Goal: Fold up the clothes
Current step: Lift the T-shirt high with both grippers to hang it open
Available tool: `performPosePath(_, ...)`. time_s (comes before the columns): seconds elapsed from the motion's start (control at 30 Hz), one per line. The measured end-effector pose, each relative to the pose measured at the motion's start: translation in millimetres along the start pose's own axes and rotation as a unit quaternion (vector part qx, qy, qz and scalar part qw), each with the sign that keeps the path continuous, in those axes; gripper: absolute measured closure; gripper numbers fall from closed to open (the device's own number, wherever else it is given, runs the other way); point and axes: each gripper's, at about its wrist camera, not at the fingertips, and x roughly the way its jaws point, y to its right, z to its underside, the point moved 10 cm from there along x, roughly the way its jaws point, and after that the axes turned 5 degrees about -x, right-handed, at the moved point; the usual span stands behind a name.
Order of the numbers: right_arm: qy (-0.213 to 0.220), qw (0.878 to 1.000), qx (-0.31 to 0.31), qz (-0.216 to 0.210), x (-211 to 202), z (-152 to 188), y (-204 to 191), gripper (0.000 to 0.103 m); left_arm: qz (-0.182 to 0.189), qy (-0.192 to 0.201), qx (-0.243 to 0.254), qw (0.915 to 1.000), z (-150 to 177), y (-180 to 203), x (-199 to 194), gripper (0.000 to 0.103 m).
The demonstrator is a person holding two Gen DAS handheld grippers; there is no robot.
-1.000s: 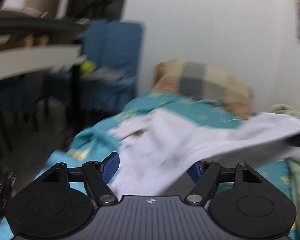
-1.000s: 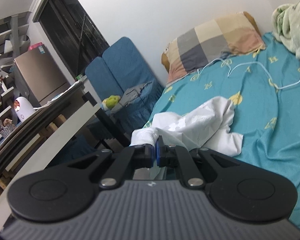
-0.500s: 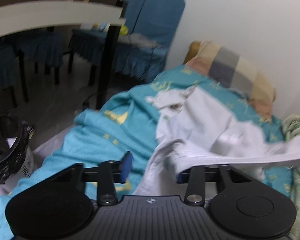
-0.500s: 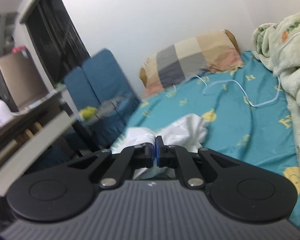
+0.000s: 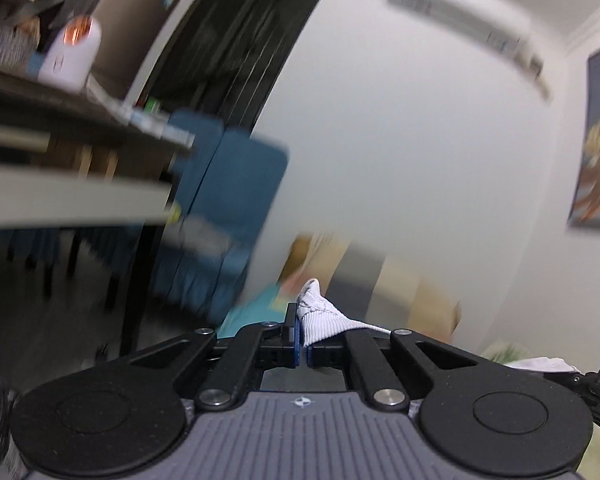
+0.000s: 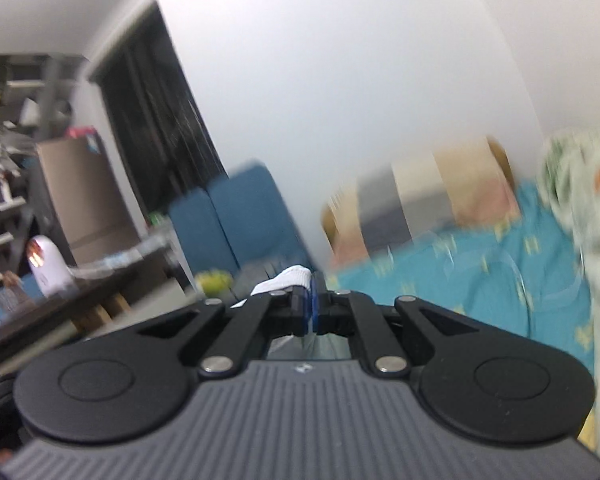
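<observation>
My left gripper (image 5: pixel 302 326) is shut on a bunched edge of the white garment (image 5: pixel 320 314), which sticks up past the fingertips and trails off to the right. My right gripper (image 6: pixel 314 294) is shut on another edge of the same white garment (image 6: pixel 290 278), which pokes out to the left of the jaws. Both grippers are raised and tilted up toward the wall, above the bed. Most of the garment hangs below, out of sight. Both views are blurred.
A teal bedsheet (image 6: pixel 460 276) with a white cable, a checked pillow (image 6: pixel 420 204) and a pale green blanket (image 6: pixel 592 208) lie ahead and right. Blue chairs (image 5: pixel 228 208) and a dark table (image 5: pixel 80 152) with a white lamp (image 5: pixel 70 54) stand at left.
My left gripper has shut on the white garment's edge. Both grippers have swung upward, lifting the garment off the bed; the views now face the wall.
</observation>
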Motion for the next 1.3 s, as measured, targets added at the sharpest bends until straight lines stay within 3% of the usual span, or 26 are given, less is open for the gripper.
performPosePath(0.23, 0.107, 0.992, -0.065, -0.009, -79.7, -136.3, -73.4, 0.099, 0.076, 0.101, 0.011, 0.9920, -146.2, 76.9, -82.4, 0.100)
performPosePath(0.43, 0.183, 0.979, -0.089, -0.024, -177.7, -220.8, -131.5, 0.099, 0.127, 0.162, 0.027, 0.9782, -242.2, 138.4, -180.2, 0.100)
performPosePath(0.63, 0.243, 0.963, -0.113, -0.042, -271.8, -280.4, -190.4, 0.099, 0.170, 0.205, 0.025, 0.9637, -305.5, 178.2, -286.3, 0.100)
performPosePath(0.77, 0.239, 0.962, -0.128, -0.035, -290.5, -295.0, -201.3, 0.099, 0.172, 0.198, 0.024, 0.9647, -317.7, 187.9, -308.2, 0.100)
performPosePath(0.87, 0.202, 0.973, -0.111, -0.026, -261.5, -281.8, -180.1, 0.099, 0.167, 0.165, 0.023, 0.9718, -303.2, 186.7, -288.1, 0.099)
performPosePath(0.97, 0.153, 0.984, -0.088, -0.015, -215.0, -255.6, -147.7, 0.099, 0.146, 0.125, 0.030, 0.9808, -275.1, 174.9, -230.8, 0.099)
performPosePath(1.13, 0.080, 0.994, -0.070, 0.020, -110.9, -211.7, -86.1, 0.099, 0.109, 0.058, 0.044, 0.9914, -217.0, 150.8, -91.7, 0.099)
performPosePath(1.3, 0.022, 0.996, -0.066, 0.056, 14.6, -172.7, -14.7, 0.099, 0.088, -0.008, 0.041, 0.9952, -157.7, 126.5, 68.1, 0.097)
